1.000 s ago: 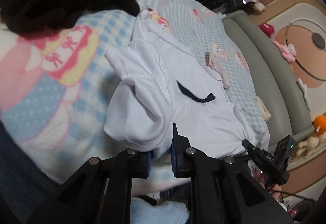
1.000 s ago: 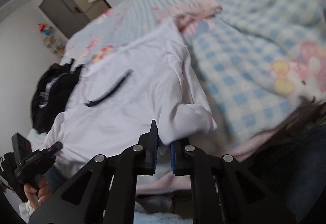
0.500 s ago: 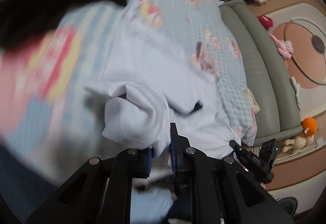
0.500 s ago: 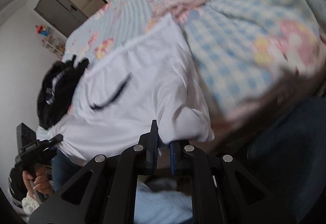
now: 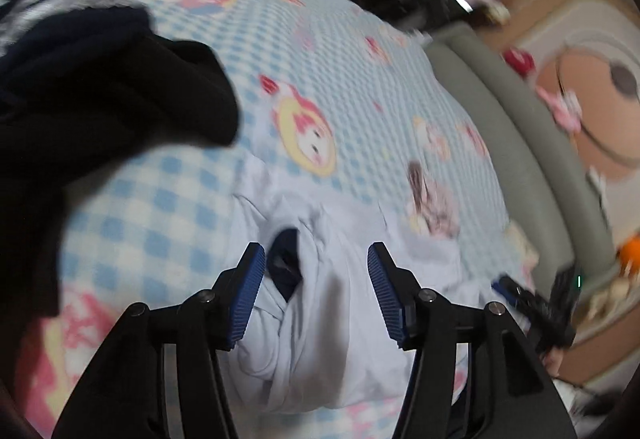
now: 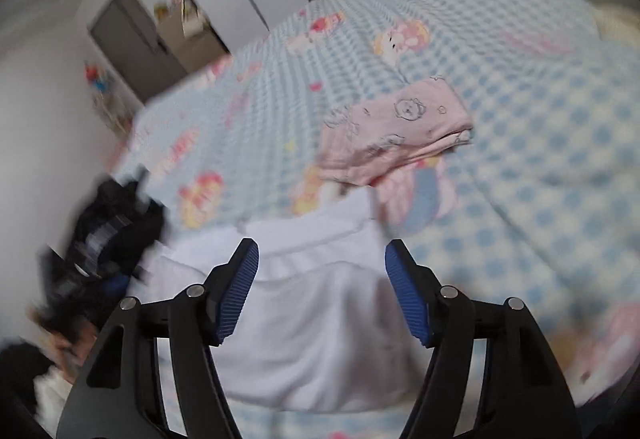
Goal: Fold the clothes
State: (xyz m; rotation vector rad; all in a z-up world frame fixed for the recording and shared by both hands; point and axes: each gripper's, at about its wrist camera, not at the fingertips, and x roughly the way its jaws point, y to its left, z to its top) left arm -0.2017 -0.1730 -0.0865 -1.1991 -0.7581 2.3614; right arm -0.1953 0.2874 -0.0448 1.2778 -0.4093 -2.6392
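A white garment [image 5: 332, 303] with a dark navy trim lies folded over on the blue checked blanket [image 5: 168, 199] at the bed's near edge. My left gripper [image 5: 316, 259] stands open just above it, nothing between its blue pads. In the right wrist view the same white garment [image 6: 316, 323] fills the space below my right gripper [image 6: 322, 255], which is open too and holds nothing. The other gripper shows blurred at the left edge of that view.
A black and navy pile of clothes [image 5: 80, 79] lies to the left of the white garment. A folded pink garment [image 6: 396, 127] rests further back on the bed. A grey padded bed edge [image 5: 532, 159] and a floor with toys lie to the right.
Both grippers were shut on the white garment's lower corners and carried them forward over it. Now both have opened and let go, and the garment lies folded over.
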